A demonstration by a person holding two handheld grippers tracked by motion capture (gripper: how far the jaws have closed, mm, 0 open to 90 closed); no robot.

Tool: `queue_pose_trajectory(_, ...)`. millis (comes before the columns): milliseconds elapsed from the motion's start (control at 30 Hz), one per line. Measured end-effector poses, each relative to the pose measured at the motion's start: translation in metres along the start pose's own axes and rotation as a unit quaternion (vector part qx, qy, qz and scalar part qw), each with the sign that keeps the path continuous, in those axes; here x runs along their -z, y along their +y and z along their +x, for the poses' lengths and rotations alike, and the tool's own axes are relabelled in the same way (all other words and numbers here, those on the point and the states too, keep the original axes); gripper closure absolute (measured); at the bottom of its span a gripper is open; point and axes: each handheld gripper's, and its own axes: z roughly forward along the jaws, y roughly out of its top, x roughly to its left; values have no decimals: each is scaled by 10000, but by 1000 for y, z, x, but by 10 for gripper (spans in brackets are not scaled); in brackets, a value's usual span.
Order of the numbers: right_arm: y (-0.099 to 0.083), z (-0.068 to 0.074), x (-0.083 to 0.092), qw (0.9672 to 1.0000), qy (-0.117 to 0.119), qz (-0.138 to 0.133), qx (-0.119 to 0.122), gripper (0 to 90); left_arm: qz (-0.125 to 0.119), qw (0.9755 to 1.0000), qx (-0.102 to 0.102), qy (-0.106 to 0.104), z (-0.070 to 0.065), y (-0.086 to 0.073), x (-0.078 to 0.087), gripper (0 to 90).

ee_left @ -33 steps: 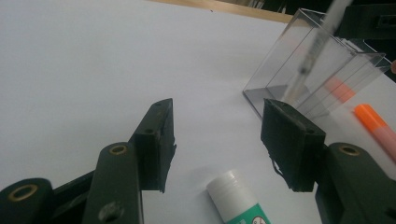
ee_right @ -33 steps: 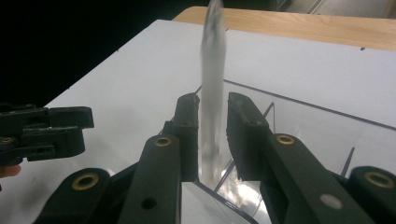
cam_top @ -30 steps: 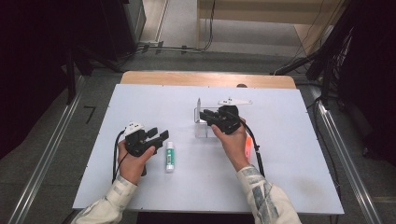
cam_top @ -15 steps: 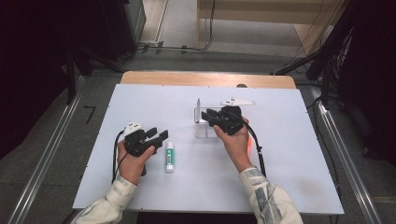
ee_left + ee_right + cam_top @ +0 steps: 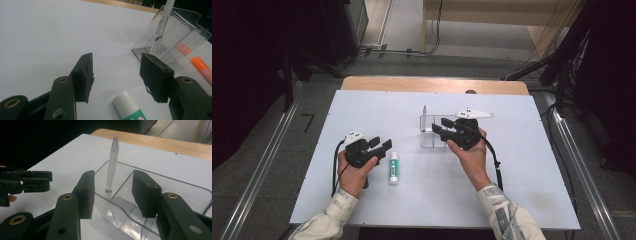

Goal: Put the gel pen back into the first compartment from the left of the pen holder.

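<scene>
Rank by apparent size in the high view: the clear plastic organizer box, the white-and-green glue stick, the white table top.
1. White table top
2. Clear plastic organizer box, though partly hidden by the right tool
3. White-and-green glue stick

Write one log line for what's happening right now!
right gripper: open, jaws just opening, empty | pen: upright in clear holder | left gripper: open above glue stick

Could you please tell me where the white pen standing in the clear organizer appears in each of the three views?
High view: too small to make out inside the clear organizer.
Left gripper view: pen upper right, leaning in the organizer.
Right gripper view: centre, upright beyond the open jaws.
Shared landmark: the organizer.
</scene>
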Motion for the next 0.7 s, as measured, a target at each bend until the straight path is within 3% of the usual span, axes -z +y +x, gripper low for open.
queue_pose_trajectory(700, -29, -9, 26, 9996, -254, 110, 76, 427, -2, 10000, 19, 7, 0, -1, -1, 449)
